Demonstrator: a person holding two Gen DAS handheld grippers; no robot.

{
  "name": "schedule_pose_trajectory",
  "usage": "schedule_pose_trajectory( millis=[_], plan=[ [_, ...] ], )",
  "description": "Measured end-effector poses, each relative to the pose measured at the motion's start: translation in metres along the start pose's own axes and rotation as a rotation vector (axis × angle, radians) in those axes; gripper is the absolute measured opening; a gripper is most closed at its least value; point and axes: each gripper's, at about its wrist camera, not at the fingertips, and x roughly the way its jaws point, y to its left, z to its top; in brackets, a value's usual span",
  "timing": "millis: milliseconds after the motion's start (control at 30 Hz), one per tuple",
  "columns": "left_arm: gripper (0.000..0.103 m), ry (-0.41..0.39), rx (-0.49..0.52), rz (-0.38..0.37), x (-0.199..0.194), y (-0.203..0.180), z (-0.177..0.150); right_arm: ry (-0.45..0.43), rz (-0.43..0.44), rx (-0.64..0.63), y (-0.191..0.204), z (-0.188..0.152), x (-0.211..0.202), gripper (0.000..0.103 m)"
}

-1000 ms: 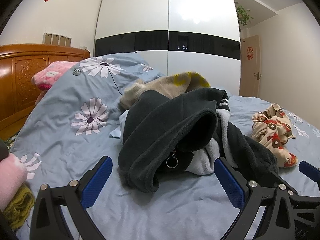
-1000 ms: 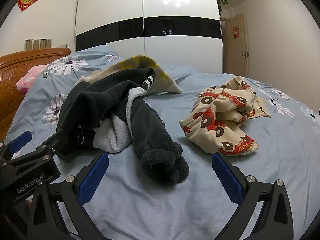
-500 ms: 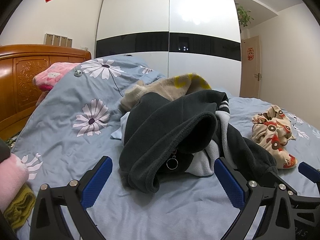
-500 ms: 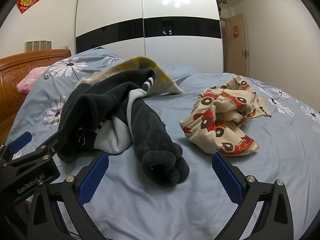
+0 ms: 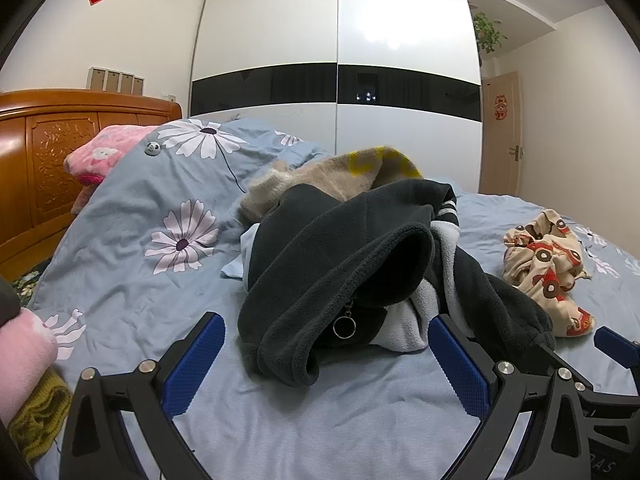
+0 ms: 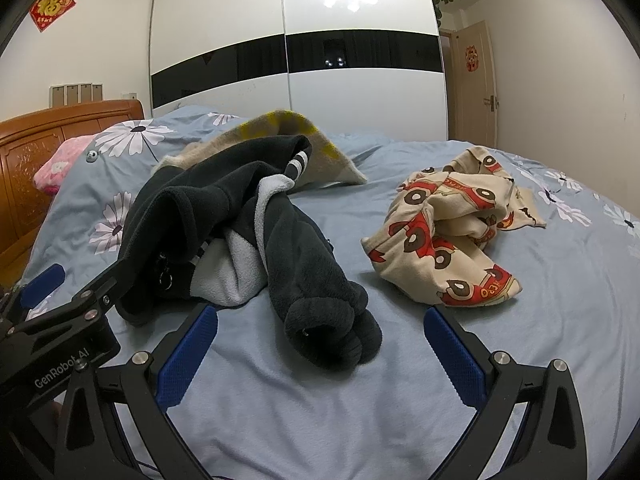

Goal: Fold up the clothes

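Observation:
A crumpled black fleece jacket [image 5: 336,256] with a white lining and a ring zipper pull lies on the blue flowered bed; it also shows in the right wrist view [image 6: 256,224]. A beige and yellow knit [image 5: 340,172] lies behind it. A cream garment with red cars [image 6: 452,224] lies crumpled to the right. My left gripper [image 5: 326,356] is open and empty just in front of the jacket's collar. My right gripper [image 6: 320,356] is open and empty, with the jacket's sleeve end between its fingers' line.
Folded pink and mustard clothes [image 5: 24,376] sit at the left edge. A pink pillow [image 5: 104,156] leans on the wooden headboard [image 5: 36,148]. A white and black wardrobe [image 5: 336,80] stands behind the bed. A door [image 6: 476,84] is at the right.
Both grippers have edged slightly forward toward the black jacket. Nothing was taken hold of and the clothes have not moved.

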Motion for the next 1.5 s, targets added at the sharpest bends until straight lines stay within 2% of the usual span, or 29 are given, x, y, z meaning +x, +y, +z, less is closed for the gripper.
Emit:
schedule_pose_trajectory(
  millis=[233, 400, 533, 633, 700, 733, 767, 800, 833, 867, 900, 1000, 1200, 1267, 1367, 1500],
  plan=[
    [0.103, 0.003, -0.017, -0.046, 0.002, 0.002, -0.002, 0.017, 0.018, 0.030, -0.007, -0.003, 0.000, 0.103],
    [0.103, -0.008, -0.111, -0.082, 0.000, 0.024, 0.003, 0.001, 0.009, 0.072, -0.036, 0.026, -0.004, 0.103],
    [0.103, -0.030, -0.174, -0.131, -0.005, 0.041, 0.009, 0.042, -0.040, 0.124, -0.068, 0.066, 0.032, 0.103],
    [0.103, -0.054, -0.163, -0.115, -0.010, 0.044, 0.013, 0.129, -0.041, 0.201, -0.086, 0.082, 0.073, 0.099],
    [0.103, -0.058, -0.148, -0.099, -0.011, 0.042, 0.015, 0.191, -0.049, 0.229, -0.092, 0.085, 0.098, 0.082],
    [0.103, -0.060, -0.142, -0.095, -0.012, 0.041, 0.015, 0.230, -0.054, 0.240, -0.094, 0.084, 0.110, 0.078],
    [0.103, -0.056, -0.138, -0.099, -0.013, 0.039, 0.016, 0.256, -0.053, 0.254, -0.097, 0.082, 0.118, 0.066],
    [0.103, -0.052, -0.134, -0.103, -0.013, 0.038, 0.016, 0.274, -0.046, 0.271, -0.099, 0.080, 0.123, 0.049],
    [0.103, -0.047, -0.130, -0.108, -0.014, 0.036, 0.017, 0.288, -0.036, 0.298, -0.104, 0.077, 0.126, 0.039],
    [0.103, -0.043, -0.125, -0.112, -0.015, 0.035, 0.017, 0.291, -0.022, 0.341, -0.111, 0.074, 0.125, 0.019],
    [0.103, -0.038, -0.121, -0.116, -0.016, 0.033, 0.017, 0.288, -0.006, 0.393, -0.118, 0.071, 0.121, 0.014],
    [0.103, -0.025, -0.109, -0.130, -0.018, 0.029, 0.018, 0.239, 0.056, 0.478, -0.136, 0.069, 0.088, 0.011],
    [0.103, 0.025, -0.089, -0.141, -0.031, 0.018, 0.016, 0.147, 0.132, 0.424, -0.153, 0.097, -0.030, 0.010],
    [0.103, 0.075, -0.117, -0.190, -0.046, 0.017, 0.011, 0.135, 0.157, 0.385, -0.152, 0.099, -0.071, 0.010],
    [0.103, 0.155, -0.162, -0.262, -0.074, 0.023, -0.004, 0.156, 0.193, 0.357, -0.142, 0.085, -0.108, 0.010],
    [0.103, 0.239, -0.170, -0.301, -0.116, 0.038, -0.032, 0.171, 0.263, 0.268, -0.108, 0.061, -0.149, 0.010]
  ],
)
